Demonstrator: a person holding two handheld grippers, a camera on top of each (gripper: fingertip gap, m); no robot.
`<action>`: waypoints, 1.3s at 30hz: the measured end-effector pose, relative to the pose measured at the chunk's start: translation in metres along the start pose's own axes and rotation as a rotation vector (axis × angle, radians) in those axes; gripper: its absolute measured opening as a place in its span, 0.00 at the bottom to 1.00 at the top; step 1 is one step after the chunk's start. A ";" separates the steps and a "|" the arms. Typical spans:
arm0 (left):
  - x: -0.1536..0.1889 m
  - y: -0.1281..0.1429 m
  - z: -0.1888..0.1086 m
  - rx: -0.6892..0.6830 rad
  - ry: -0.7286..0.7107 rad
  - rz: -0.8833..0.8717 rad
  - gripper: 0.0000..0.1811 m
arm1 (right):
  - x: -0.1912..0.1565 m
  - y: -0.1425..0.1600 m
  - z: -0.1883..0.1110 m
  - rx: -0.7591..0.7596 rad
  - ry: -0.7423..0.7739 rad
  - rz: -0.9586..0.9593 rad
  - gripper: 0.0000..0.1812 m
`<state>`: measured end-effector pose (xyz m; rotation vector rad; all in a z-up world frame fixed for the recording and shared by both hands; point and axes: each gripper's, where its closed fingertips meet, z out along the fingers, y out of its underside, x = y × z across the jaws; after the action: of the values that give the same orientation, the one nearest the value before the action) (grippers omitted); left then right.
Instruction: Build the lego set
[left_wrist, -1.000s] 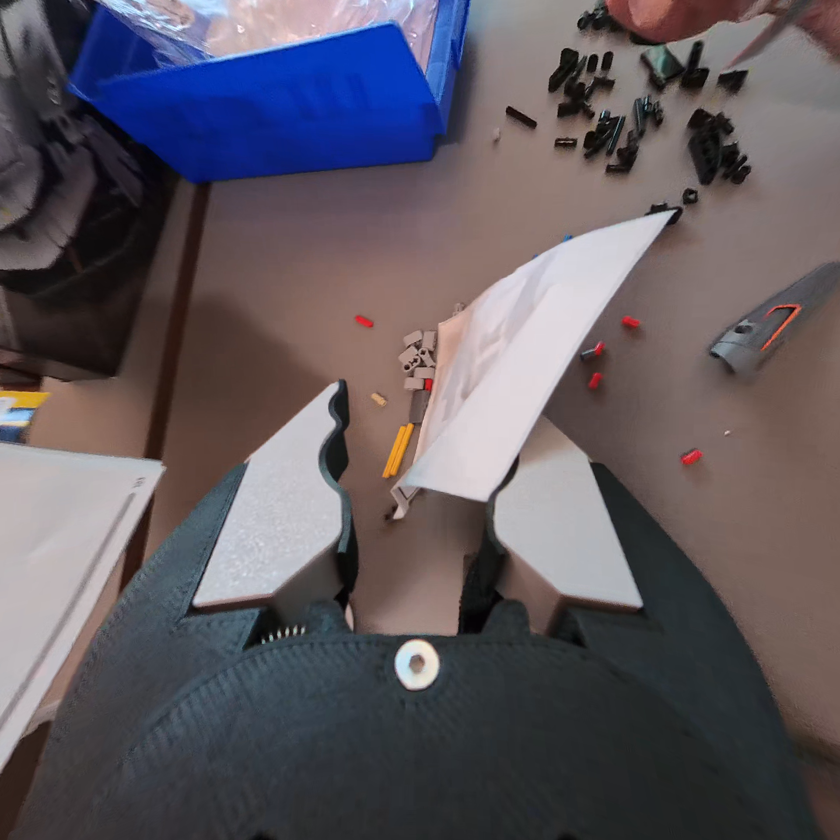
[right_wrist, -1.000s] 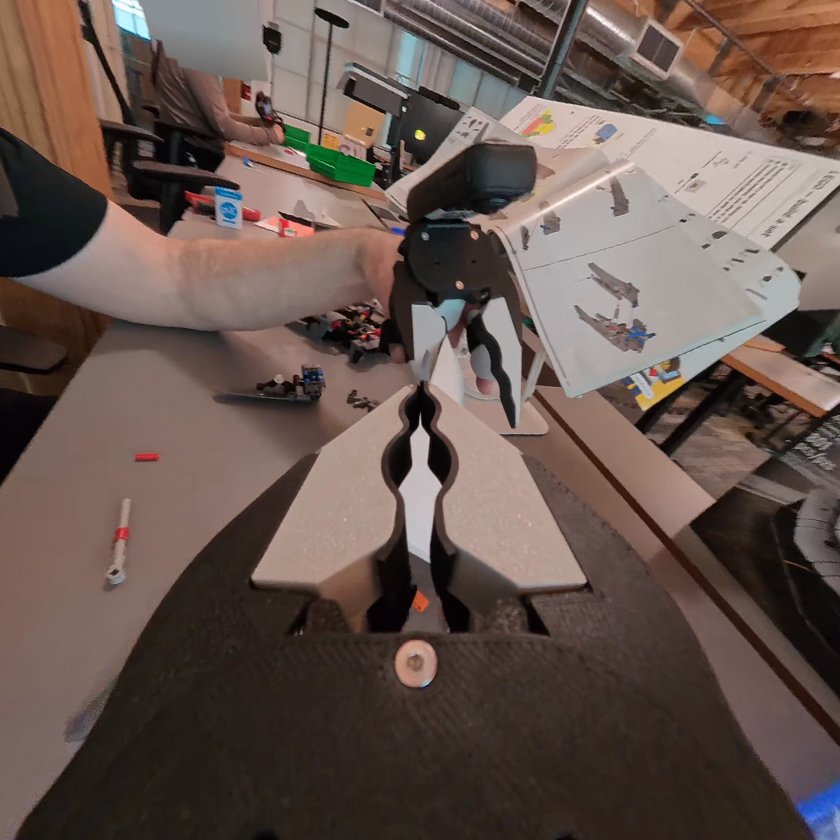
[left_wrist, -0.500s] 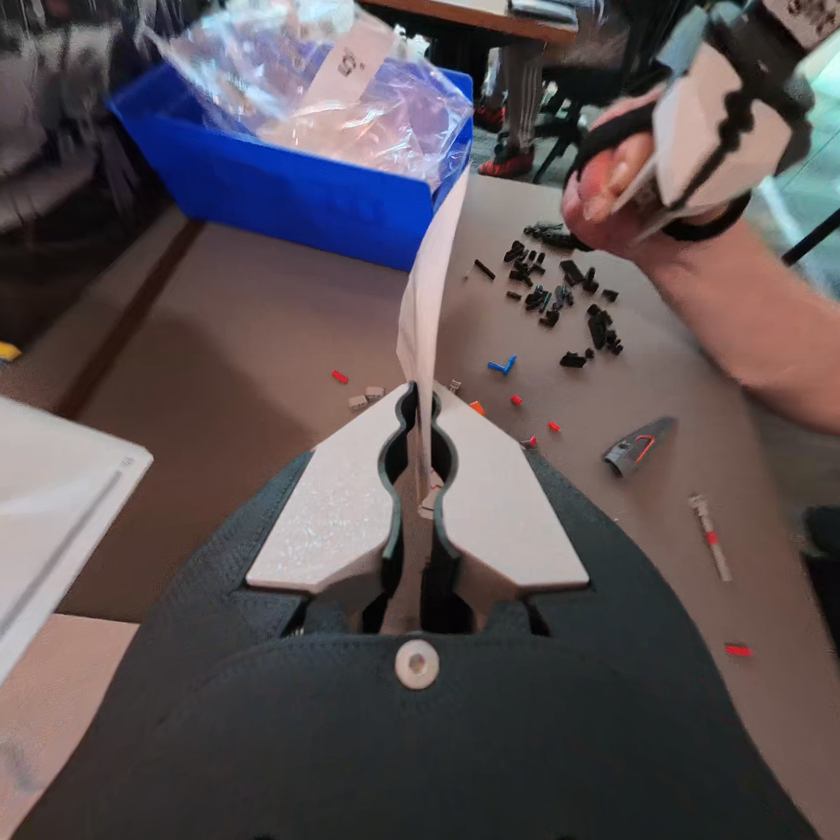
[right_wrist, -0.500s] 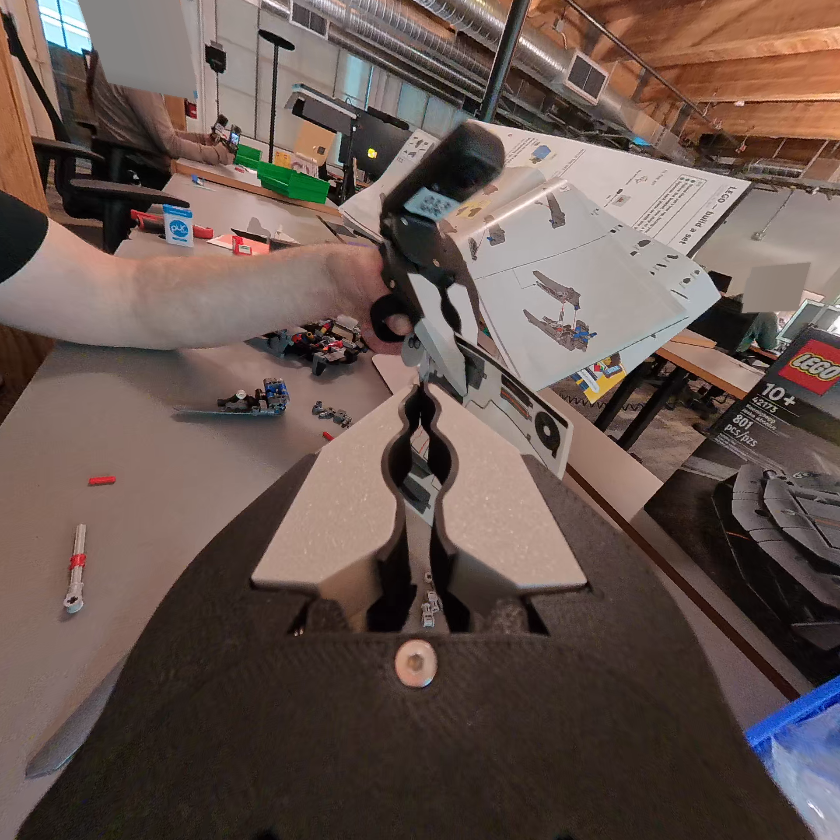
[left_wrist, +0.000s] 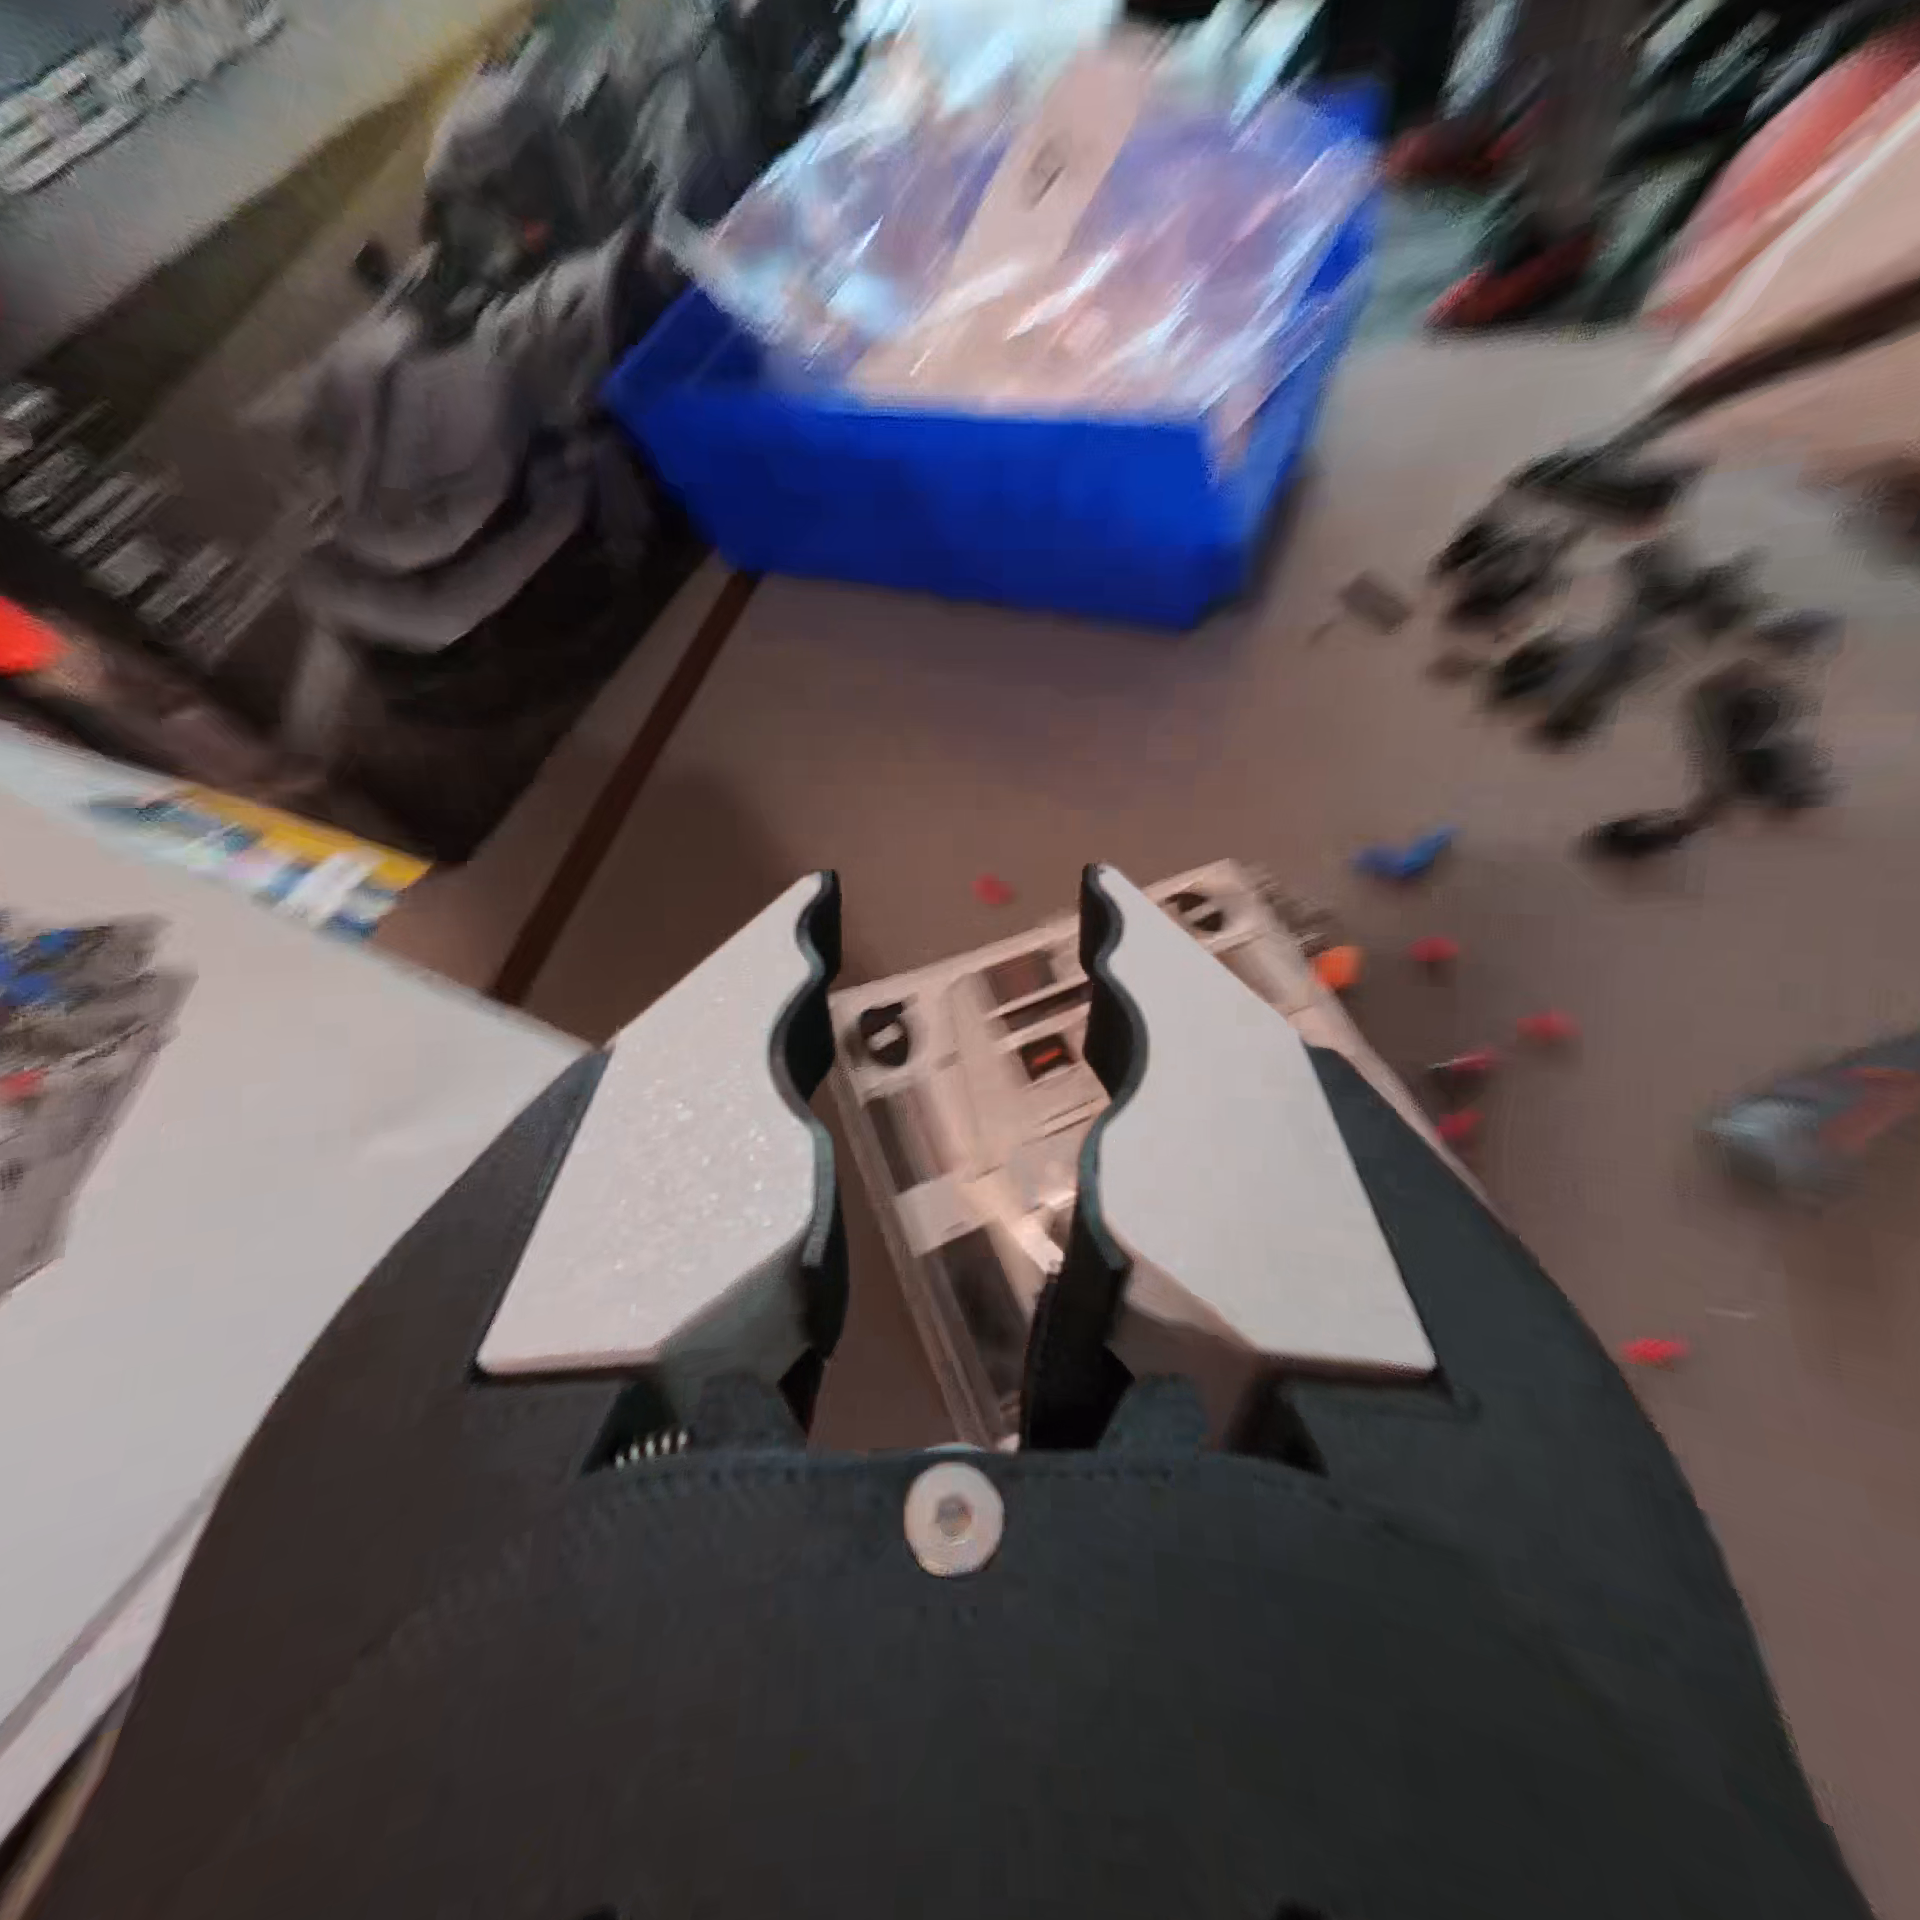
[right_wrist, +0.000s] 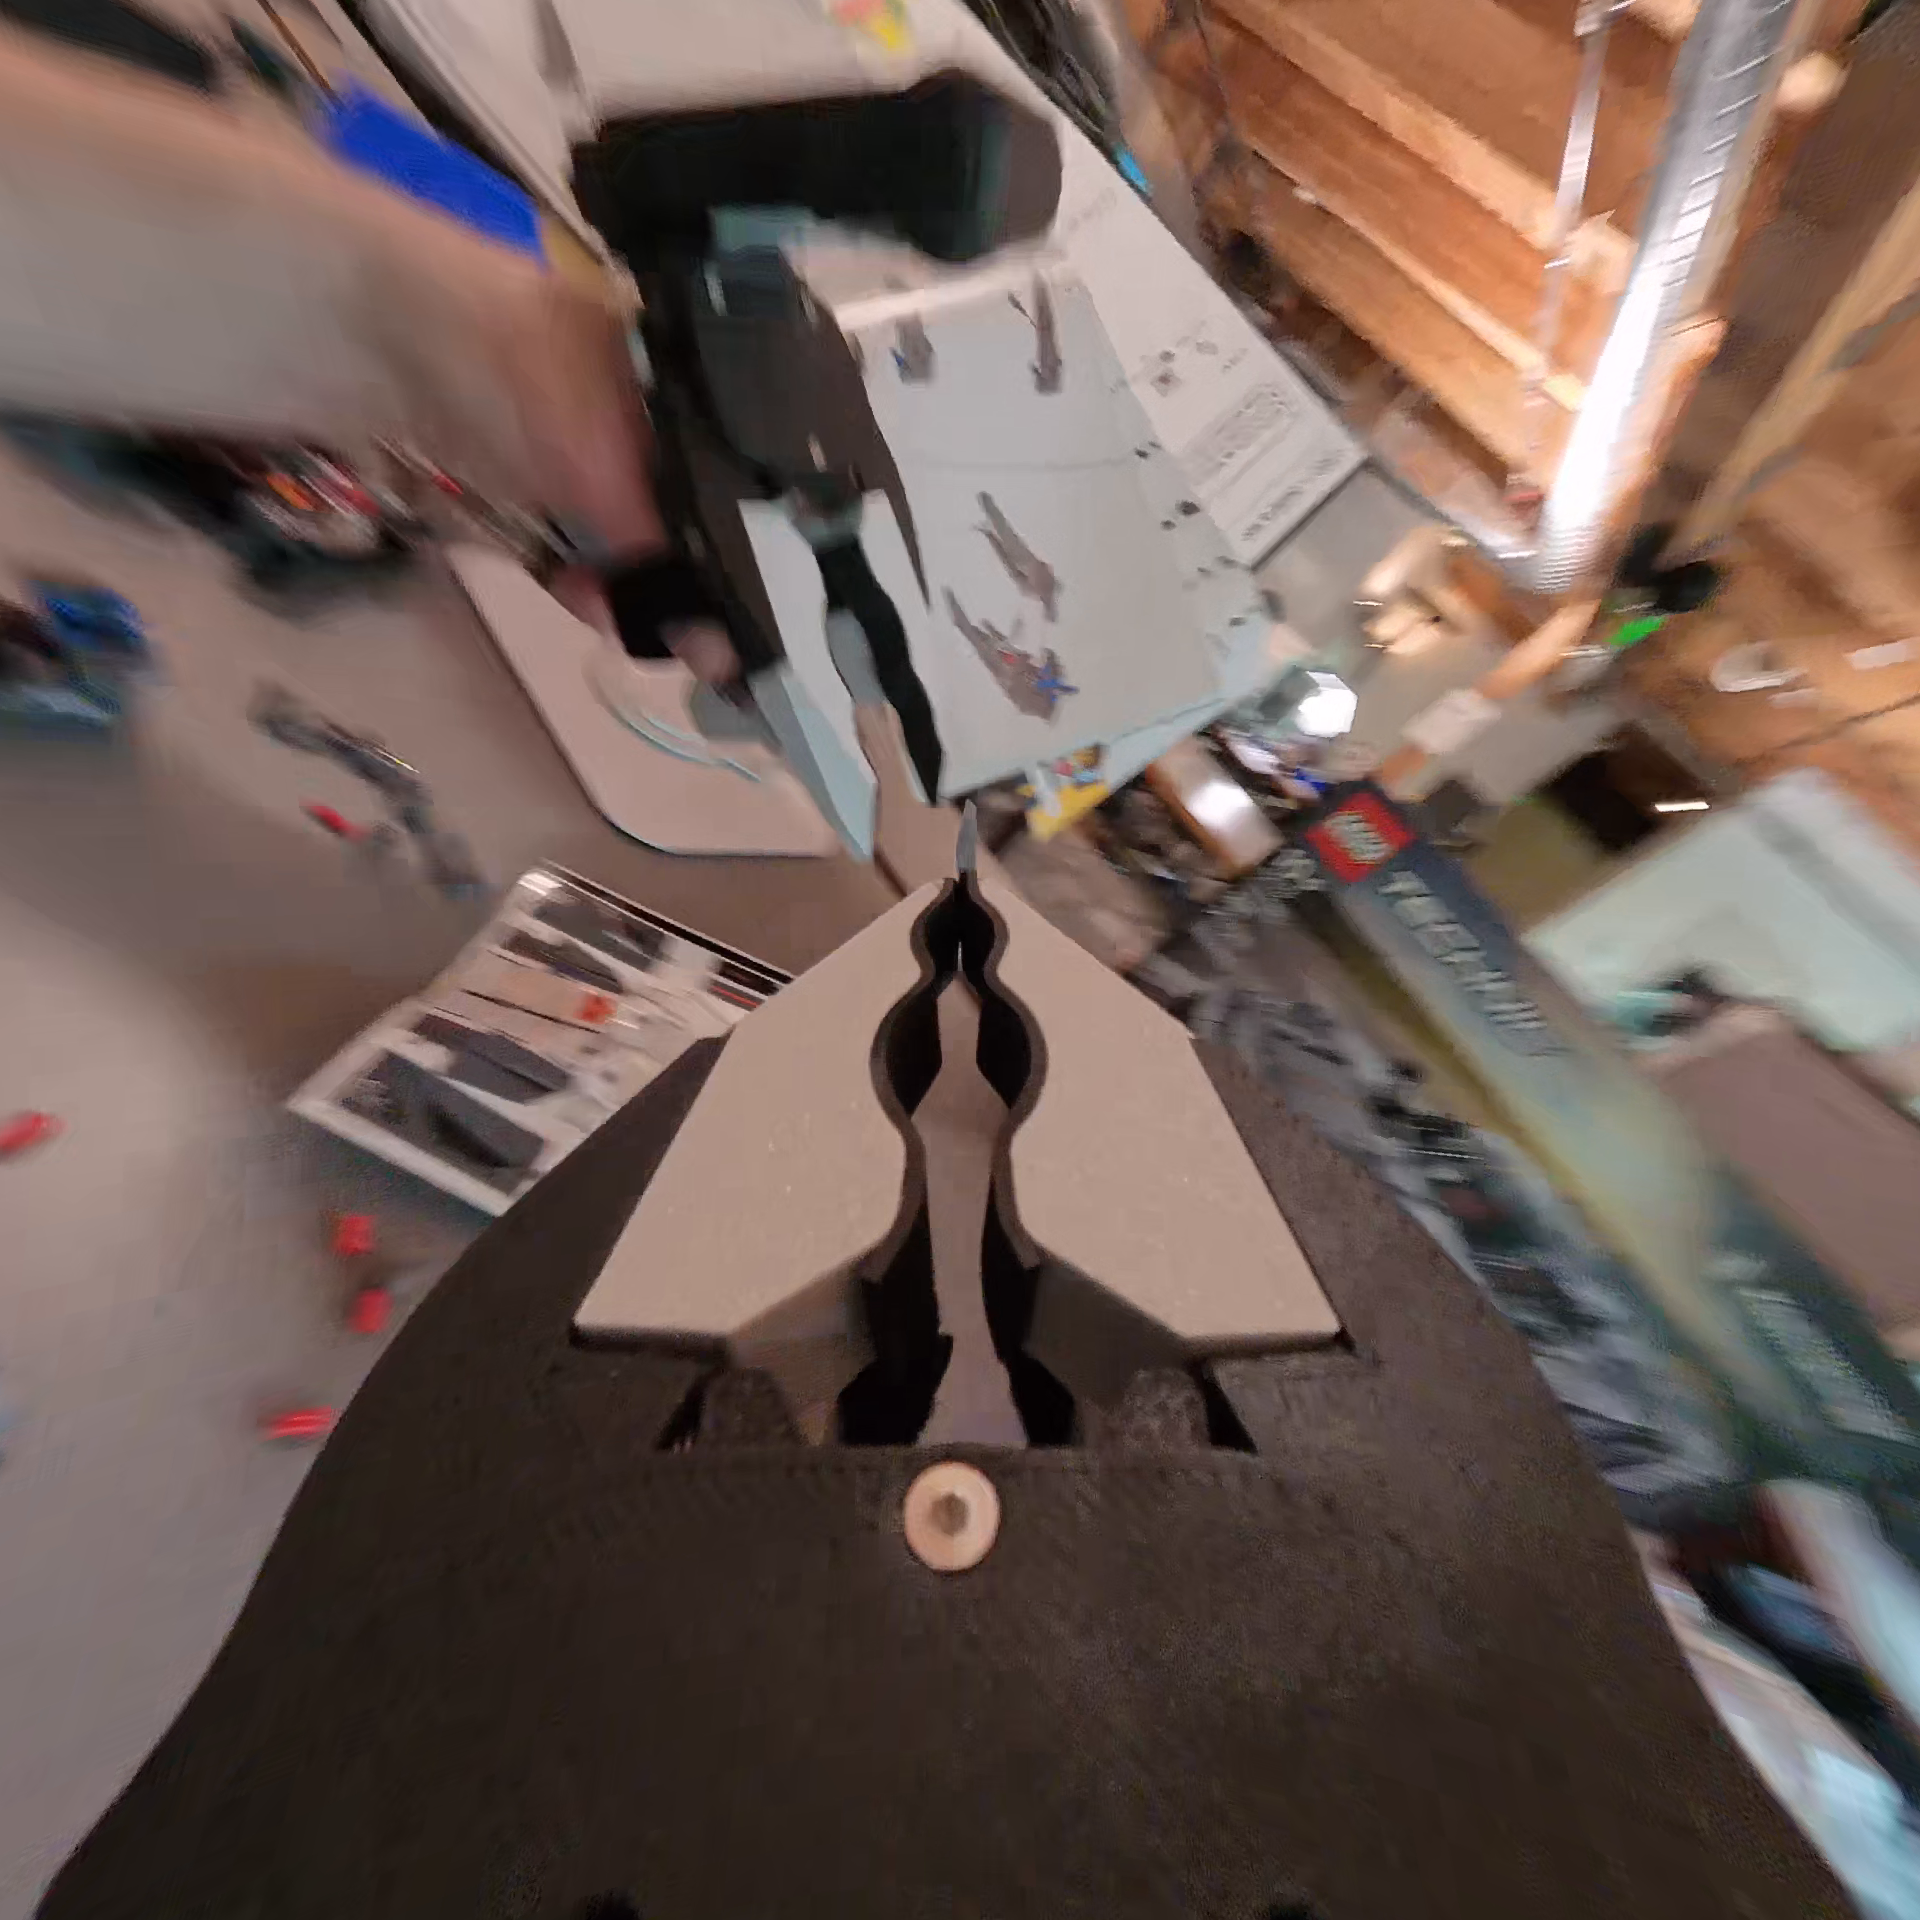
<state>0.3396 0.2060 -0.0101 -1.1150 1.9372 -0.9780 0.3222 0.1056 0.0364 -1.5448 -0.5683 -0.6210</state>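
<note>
**Sticker sheet down, sticker pinched**

The left gripper (left_wrist: 958, 904) hangs open and empty above the sticker sheet (left_wrist: 997, 1049) lying flat on the table (left_wrist: 935, 727). The right gripper (right_wrist: 958, 894) is closed on a thin sticker (right_wrist: 966, 836). Loose bricks (left_wrist: 1621, 665) lie far right.

I count one blue bin (left_wrist: 966, 499), one sticker sheet (left_wrist: 966, 1091) lying on the table, one open instruction booklet (right_wrist: 1049, 499) and one set box (right_wrist: 1455, 914). The black pieces (left_wrist: 1621, 665) and red pins (left_wrist: 1538, 1027) are too blurred to number.
</note>
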 end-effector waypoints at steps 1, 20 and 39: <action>0.017 -0.015 -0.007 0.072 0.113 -0.054 0.22 | 0.000 -0.002 0.003 -0.037 0.059 -0.098 0.00; 0.068 -0.051 -0.034 0.217 0.507 -0.307 0.09 | -0.009 -0.020 0.015 -0.119 0.300 -0.540 0.00; 0.069 -0.057 -0.037 0.252 0.527 -0.340 0.06 | -0.009 -0.020 0.015 -0.118 0.316 -0.568 0.00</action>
<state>0.3034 0.1342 0.0437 -1.1375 1.9683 -1.7969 0.3022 0.1223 0.0440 -1.3513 -0.7403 -1.3256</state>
